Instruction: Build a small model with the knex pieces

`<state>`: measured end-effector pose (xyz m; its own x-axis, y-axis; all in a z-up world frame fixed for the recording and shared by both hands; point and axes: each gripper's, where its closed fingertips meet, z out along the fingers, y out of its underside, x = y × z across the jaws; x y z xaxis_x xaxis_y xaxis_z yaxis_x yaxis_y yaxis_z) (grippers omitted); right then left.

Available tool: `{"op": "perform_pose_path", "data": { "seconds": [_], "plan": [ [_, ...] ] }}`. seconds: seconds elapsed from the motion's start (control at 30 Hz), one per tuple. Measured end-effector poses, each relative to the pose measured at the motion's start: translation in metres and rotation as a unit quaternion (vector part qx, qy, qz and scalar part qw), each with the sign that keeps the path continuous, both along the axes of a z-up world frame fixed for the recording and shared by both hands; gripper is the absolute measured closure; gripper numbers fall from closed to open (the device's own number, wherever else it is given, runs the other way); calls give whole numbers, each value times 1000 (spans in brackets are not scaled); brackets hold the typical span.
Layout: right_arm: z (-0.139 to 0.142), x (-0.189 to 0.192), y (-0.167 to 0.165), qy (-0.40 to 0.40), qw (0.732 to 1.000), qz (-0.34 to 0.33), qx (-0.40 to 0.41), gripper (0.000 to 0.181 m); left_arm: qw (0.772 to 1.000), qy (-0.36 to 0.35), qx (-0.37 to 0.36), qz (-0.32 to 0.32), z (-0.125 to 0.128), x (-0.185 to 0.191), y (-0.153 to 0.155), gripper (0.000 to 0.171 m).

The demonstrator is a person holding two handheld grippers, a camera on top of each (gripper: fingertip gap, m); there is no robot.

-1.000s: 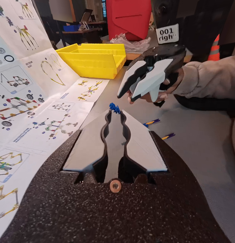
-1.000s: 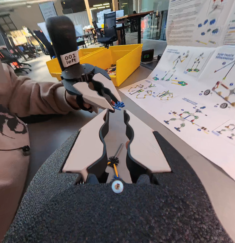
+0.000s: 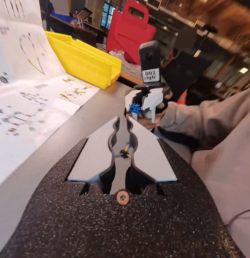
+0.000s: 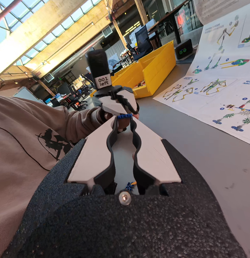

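Right gripper (image 4: 123, 117), frame centre, nipped on a blue connector (image 4: 124, 116) at its tips. Left gripper (image 3: 123, 118) slightly parted, empty. We judge the connector light, stiff; grip its flat faces.

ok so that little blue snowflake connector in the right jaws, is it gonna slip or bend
Likely stiff: the blue connector looks flat and unbent while pinched. Probably light, held by the right gripper at its tips alone. Gripped only by its edges, it may twist or pop out.
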<state>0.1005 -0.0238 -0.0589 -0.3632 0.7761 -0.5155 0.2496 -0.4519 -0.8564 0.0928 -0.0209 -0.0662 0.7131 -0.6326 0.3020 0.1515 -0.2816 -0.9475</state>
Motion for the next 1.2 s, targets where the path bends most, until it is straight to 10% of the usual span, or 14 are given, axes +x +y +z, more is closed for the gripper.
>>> {"op": "perform_pose_path", "data": {
  "seconds": [0.23, 1.2],
  "plan": [
    [19, 5, -13, 72, 997, 23, 12, 165, 927, -320, -148, -128, 20, 12, -10, 153],
    [15, 7, -17, 79, 996, 35, 28, 165, 896, -370, -175, -173, 22, 20, -16, 164]
  ]
}}
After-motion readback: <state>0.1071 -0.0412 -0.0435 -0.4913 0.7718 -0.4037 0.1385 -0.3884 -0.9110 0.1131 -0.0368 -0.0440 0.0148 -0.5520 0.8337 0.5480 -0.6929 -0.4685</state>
